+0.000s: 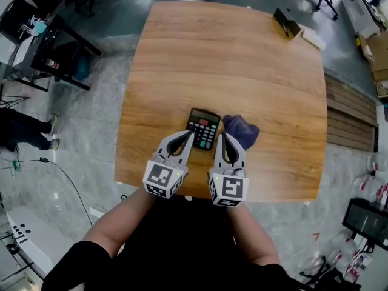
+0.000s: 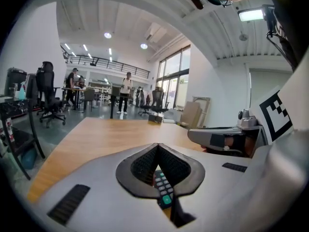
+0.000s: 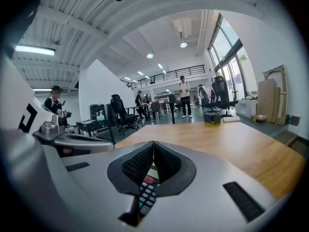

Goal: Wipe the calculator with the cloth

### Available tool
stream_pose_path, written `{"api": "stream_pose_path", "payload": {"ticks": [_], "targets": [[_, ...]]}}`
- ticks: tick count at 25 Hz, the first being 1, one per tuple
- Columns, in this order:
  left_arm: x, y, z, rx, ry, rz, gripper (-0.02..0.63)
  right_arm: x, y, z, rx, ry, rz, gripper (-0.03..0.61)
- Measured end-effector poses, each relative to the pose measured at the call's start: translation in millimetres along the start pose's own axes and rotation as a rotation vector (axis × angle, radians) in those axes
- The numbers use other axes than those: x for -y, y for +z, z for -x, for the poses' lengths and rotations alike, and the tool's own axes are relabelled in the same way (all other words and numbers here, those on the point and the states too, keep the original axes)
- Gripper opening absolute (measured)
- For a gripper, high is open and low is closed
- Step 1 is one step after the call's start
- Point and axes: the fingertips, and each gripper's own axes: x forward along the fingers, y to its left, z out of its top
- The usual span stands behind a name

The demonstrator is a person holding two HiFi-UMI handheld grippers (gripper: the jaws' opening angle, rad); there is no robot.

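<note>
A black calculator (image 1: 203, 128) lies flat near the front edge of the wooden table (image 1: 230, 65). A crumpled dark blue cloth (image 1: 242, 131) rests just to its right, touching it or nearly so. My left gripper (image 1: 190, 134) is shut and empty, its tips at the calculator's left edge. My right gripper (image 1: 222, 136) is shut and empty too, with its tips between the calculator and the cloth. In the left gripper view the closed jaws (image 2: 157, 147) frame a strip of the calculator's keys (image 2: 163, 187). In the right gripper view the calculator's keys (image 3: 146, 192) show below the closed tips (image 3: 153, 143).
A small black box (image 1: 287, 22) and a flat white item (image 1: 313, 38) sit at the table's far right corner. A dark desk (image 1: 45, 38) and a standing person (image 1: 24, 129) are off to the left. Office chairs and several people stand far behind.
</note>
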Motion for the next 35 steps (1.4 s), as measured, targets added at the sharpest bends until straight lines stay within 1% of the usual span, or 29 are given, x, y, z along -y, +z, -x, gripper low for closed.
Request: {"api": "stream_pose_path", "payload": {"ticks": [4,7,12,17,21,25,31,35], "targets": [[-29.6,-32.1,-22.3,-0.082,-0.002,-0.004,0.006,2.9,-43.5,-25.2,-0.104,-0.024,0.022,0.015],[-46.7,-58.7,-42.1,-0.140,-0.003,-0.011,0.008,10.6,-78.9,-45.2,-0.192,-0.037,0.020,0.015],[-66.9,-99.2,-65.9,-0.232,-0.020,0.043,0.008,22.6,-119.2,-75.3,-0.283,-0.062,0.021,0.015],[-69.5,-125.3,-75.6,-0.319,-0.075,0.103,0.095,27.0,-149.5,-88.7,-0.381,-0.092,0.033,0.015],[-70.7,-130.5,-76.2,-0.340,-0.111,0.167,0.141,25.7,-152.5,-89.5,-0.393,-0.114,0.041,0.015],[-69.0,-129.5,-75.0,-0.349,-0.146,0.212,0.169,28.7,-155.6,-87.5,-0.389,-0.139,0.034,0.015],[-55.7,-134.7,-72.6,-0.392,-0.236,0.277,0.175,28.4,-154.6,-87.7,-0.385,-0.155,0.018,0.015],[-50.7,-141.6,-73.7,-0.402,-0.248,0.314,0.176,29.3,-155.4,-87.8,-0.369,-0.158,0.022,0.015]]}}
